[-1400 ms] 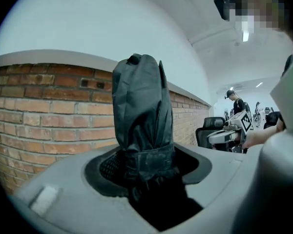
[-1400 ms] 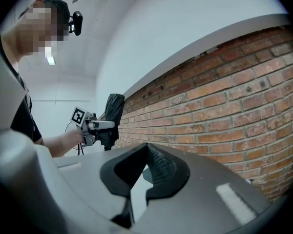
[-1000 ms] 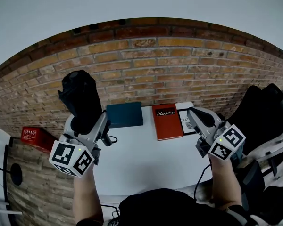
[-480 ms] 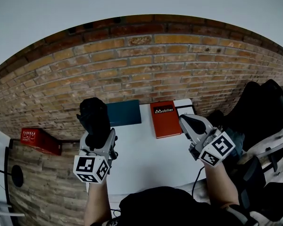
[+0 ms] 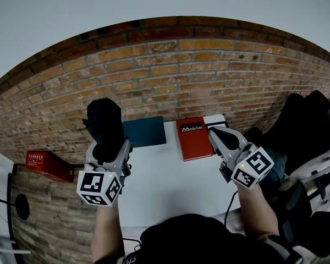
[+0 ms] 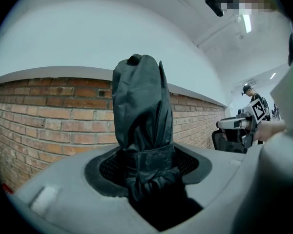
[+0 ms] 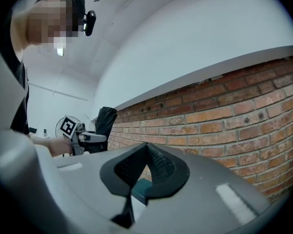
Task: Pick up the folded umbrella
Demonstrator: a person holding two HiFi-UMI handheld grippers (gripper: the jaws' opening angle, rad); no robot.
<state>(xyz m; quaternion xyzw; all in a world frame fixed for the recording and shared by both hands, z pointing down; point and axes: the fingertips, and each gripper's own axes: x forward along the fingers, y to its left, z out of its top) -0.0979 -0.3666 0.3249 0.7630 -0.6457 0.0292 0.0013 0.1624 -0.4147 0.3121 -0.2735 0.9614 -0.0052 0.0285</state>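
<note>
While the person stands at the near edge of the white table (image 5: 165,188), the left hand-held gripper (image 5: 112,153) is clamped on the folded umbrella (image 5: 105,126). Its two pads press on the black fabric from either side. The umbrella (image 6: 141,106) is held off the table, over its far left corner, and its bunched black bulk sticks out past the jaw tips toward the brick wall (image 5: 170,76). Just right of it, a teal book (image 5: 146,132) lies flat on the table, and next to that lies a red book (image 5: 191,142). The right hand-held gripper (image 5: 215,135) hangs over the table's right side, near the red book, with its jaws brought together at the tips on nothing (image 7: 146,152). A red crate (image 5: 47,165) sits down on the left, and a black chair (image 5: 300,128) stands off to the right.
</note>
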